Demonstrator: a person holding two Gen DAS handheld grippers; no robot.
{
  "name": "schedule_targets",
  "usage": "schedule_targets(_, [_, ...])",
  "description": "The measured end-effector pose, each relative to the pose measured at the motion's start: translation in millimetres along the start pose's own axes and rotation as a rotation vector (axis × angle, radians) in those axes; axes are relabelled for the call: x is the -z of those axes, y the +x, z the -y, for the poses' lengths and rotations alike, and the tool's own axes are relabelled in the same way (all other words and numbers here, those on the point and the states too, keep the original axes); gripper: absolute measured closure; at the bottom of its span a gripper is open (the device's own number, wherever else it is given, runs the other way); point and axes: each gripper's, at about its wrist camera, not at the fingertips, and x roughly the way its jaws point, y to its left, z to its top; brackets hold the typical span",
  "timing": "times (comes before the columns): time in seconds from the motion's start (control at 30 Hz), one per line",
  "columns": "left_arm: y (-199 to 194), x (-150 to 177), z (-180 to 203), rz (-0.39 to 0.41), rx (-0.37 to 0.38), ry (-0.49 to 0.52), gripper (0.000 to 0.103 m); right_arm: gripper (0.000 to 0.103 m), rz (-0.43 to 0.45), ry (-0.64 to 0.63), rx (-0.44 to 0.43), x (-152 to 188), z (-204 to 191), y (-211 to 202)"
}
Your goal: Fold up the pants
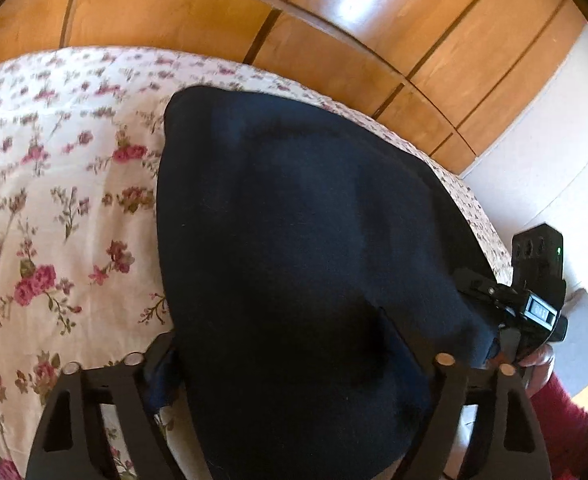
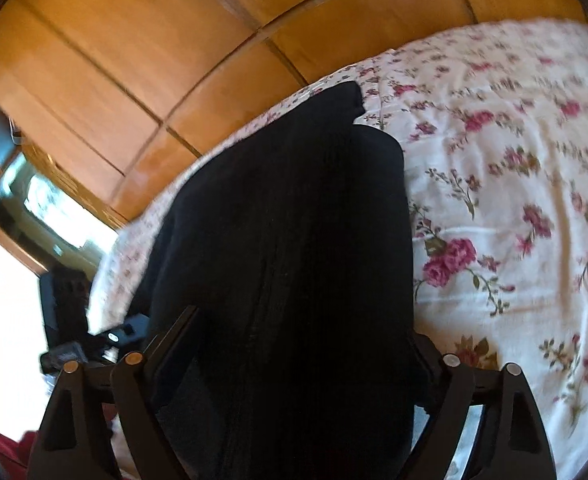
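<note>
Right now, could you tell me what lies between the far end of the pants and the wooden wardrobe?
Only a strip of the floral bedspread separates the dark pants from the wooden wardrobe; the left wrist view shows it.

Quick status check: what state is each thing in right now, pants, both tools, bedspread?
Dark navy fabric pants: partly lifted, draped over bed, near end between both tools' fingers.
Left black two-finger tool: cloth between fingers; closure unclear.
Right black two-finger tool: same, closure unclear.
White floral bedspread: spread, lightly wrinkled.

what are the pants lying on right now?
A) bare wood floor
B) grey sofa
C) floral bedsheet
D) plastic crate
C: the dark pants are spread over a white bedsheet printed with pink flowers, seen from both wrist views.
</note>
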Motion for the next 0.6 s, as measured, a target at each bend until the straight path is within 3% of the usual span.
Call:
schedule_targets(0.13, [-8, -3, 11, 0.052, -0.037, 0.045, 0.040, 0.037, 0.053, -0.014, 0.017, 0, -6, -6])
schedule_targets(0.23, [-13, -10, 20, 0.084, -0.071, 0.065, 0.047, 0.044, 0.093, -0.070, 0.042, -5, -17, -12])
schedule_targets(0.4, [-18, -30, 30, 0.160, -0.141, 0.136, 0.050, 0.047, 0.162, -0.152, 0.035, -27, -32, -11])
schedule_targets(0.6, [-1, -89, 10, 0.220, -0.217, 0.084, 0.051, 0.047, 0.194, -0.189, 0.038, -82, -37, 28])
